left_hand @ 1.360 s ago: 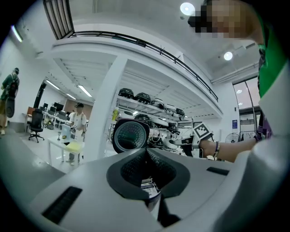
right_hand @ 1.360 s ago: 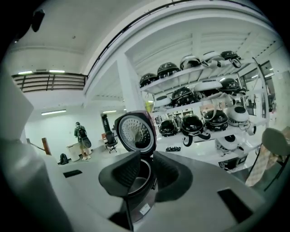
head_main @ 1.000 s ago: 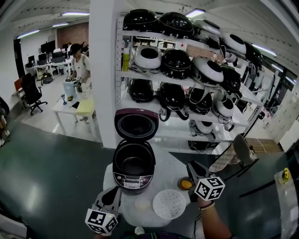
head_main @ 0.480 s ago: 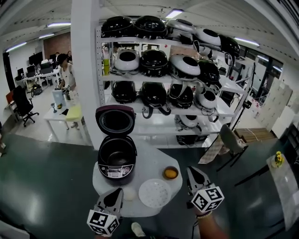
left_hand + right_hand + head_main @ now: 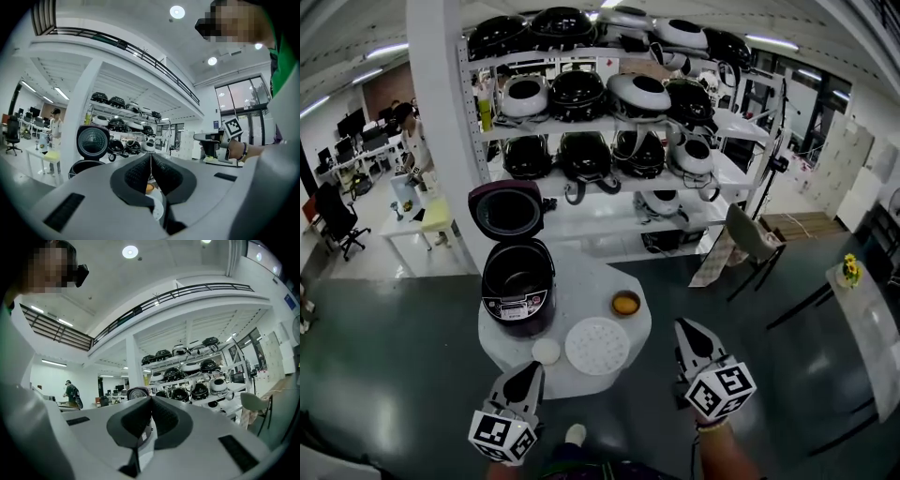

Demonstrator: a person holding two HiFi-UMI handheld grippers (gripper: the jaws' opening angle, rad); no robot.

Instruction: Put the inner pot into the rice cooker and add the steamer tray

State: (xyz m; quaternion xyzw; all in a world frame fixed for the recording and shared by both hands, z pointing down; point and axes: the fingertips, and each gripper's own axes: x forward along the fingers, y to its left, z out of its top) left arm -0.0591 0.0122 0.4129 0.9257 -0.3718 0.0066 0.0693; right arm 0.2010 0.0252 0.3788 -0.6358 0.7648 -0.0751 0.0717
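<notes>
Left tongs (image 5: pixel 531 369) and right tongs (image 5: pixel 683 327) clenched, empty, well short of rice cooker (image 5: pixel 517 281). Steamer tray (image 5: pixel 597 345) untouched on table (image 5: pixel 586 286) beside rice cooker. Next, likely: open tongs, grip tray rim.

- Rice cooker (image 5: pixel 517 291), ahead of the left jaws: black body, dark maroon lid rim.
- Steamer tray (image 5: pixel 597 345), just ahead of the jaws: white, dotted with fine holes.
- Bowl (image 5: pixel 625 304): orange inside.
- Worktop (image 5: pixel 581 291): white.
- Floor (image 5: pixel 384 375): dark green.
- Left gripper (image 5: pixel 530 370) and right gripper (image 5: pixel 682 328): grey, dark textured jaw pads, black-and-white square markers.
- Shelf (image 5: pixel 609 217): white.
</notes>
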